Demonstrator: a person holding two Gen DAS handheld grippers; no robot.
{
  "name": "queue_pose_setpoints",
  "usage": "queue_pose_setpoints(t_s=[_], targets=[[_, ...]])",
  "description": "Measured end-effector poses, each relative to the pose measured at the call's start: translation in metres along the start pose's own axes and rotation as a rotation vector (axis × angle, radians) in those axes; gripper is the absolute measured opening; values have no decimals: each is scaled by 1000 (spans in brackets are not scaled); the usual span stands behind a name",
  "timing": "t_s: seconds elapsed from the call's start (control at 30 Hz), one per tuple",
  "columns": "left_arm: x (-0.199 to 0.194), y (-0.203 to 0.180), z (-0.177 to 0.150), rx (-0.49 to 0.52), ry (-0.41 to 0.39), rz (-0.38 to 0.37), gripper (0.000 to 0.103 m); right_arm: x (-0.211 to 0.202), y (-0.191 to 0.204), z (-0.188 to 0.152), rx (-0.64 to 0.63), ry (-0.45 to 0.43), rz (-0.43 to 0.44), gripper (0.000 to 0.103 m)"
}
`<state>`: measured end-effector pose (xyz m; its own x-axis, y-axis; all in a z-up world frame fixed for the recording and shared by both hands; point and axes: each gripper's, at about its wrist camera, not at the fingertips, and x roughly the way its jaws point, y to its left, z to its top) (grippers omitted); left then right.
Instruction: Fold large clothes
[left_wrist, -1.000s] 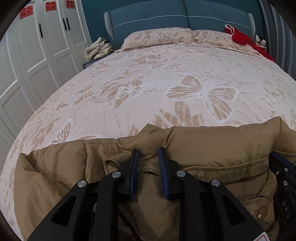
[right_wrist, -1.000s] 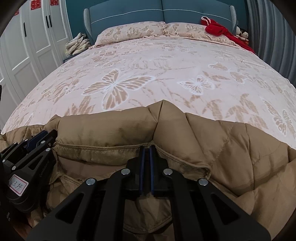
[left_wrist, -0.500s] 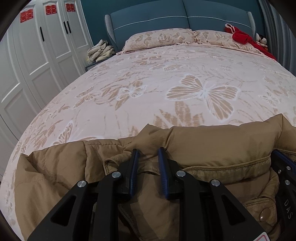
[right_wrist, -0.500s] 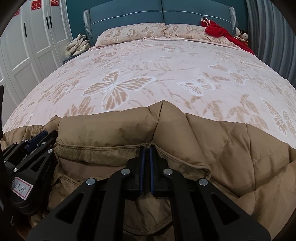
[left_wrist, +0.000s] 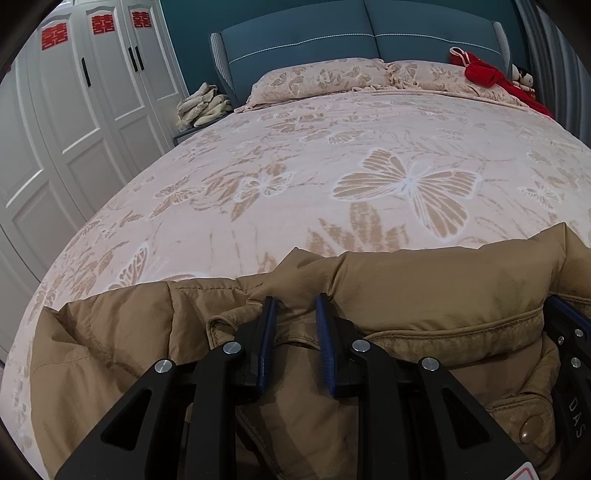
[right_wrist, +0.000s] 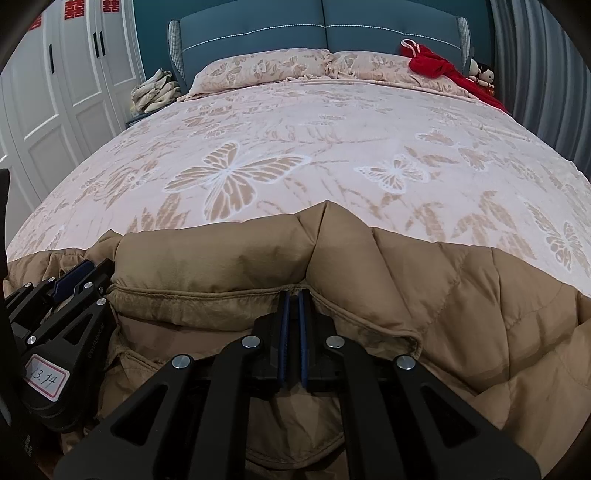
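While both grippers pinch the jacket (left_wrist: 424, 284), bedspread (left_wrist: 332, 155) lies beyond.

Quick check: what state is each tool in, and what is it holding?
Left tool: closed on a bunched fold of the tan jacket.
Right tool: shut tight, pinching the jacket's collar seam.

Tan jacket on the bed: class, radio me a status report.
Left hand-held gripper pinching a thick fold of the tan jacket; right hand-held gripper shut on its collar seam. Jacket bunched at the bed's near edge. Nothing in the way.
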<state>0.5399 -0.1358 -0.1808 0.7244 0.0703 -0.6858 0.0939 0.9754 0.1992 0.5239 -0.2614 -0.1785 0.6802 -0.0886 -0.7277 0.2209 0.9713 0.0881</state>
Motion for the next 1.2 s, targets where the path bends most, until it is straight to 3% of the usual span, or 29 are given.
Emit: queue_pose_setpoints(t_s=[0.13, 0.2, 0.23, 0.27, 0.3, 0.33, 0.37, 0.43, 0.53, 0.6, 0.73, 0.83, 1.03, 1.1, 1.2], targets=[[0, 6, 8, -5, 30, -17, 21, 1, -1, 9, 5, 29, 2, 2], [-17, 23, 11, -41, 62, -67, 27, -8, -4, 13, 22, 57, 4, 5], [-26, 29, 10, -54, 71, -87, 38, -20, -5, 14, 25, 80, -1, 6], [-49, 41, 6, -84, 81, -108, 62, -41, -7, 13, 36, 89, 6, 13], [-70, 53, 0, -109, 77, -115, 71, -64, -11, 8, 53, 79, 30, 33], [-93, 67, -8, -131, 59, -136, 77, -98, -17, -3, 70, 56, 69, 45], [-128, 94, -25, -149, 29, -211, 80, -133, -26, -16, 78, 25, 104, 58], [-172, 129, -57, -140, 45, -264, 85, -197, -44, -52, 58, -20, 130, 60], [-211, 176, -108, -138, 128, -286, 85, -276, -84, -120, 65, 15, 94, 64], [-233, 218, -150, -194, 195, -275, 85, -319, -117, -168, 117, 58, 51, 64], [-256, 269, -210, -317, 292, -276, 85, -366, -163, -237, 268, 135, -9, 65], [-265, 277, -240, -364, 335, -304, 85, -380, -177, -273, 354, 147, -40, 65], [-261, 260, -265, -417, 402, -353, 85, -366, -176, -306, 531, 184, 47, 65], [-257, 258, -272, -443, 428, -369, 85, -366, -163, -311, 534, 179, 59, 65], [-260, 253, -274, -439, 407, -371, 85, -361, -150, -311, 504, 191, 82, 66]])
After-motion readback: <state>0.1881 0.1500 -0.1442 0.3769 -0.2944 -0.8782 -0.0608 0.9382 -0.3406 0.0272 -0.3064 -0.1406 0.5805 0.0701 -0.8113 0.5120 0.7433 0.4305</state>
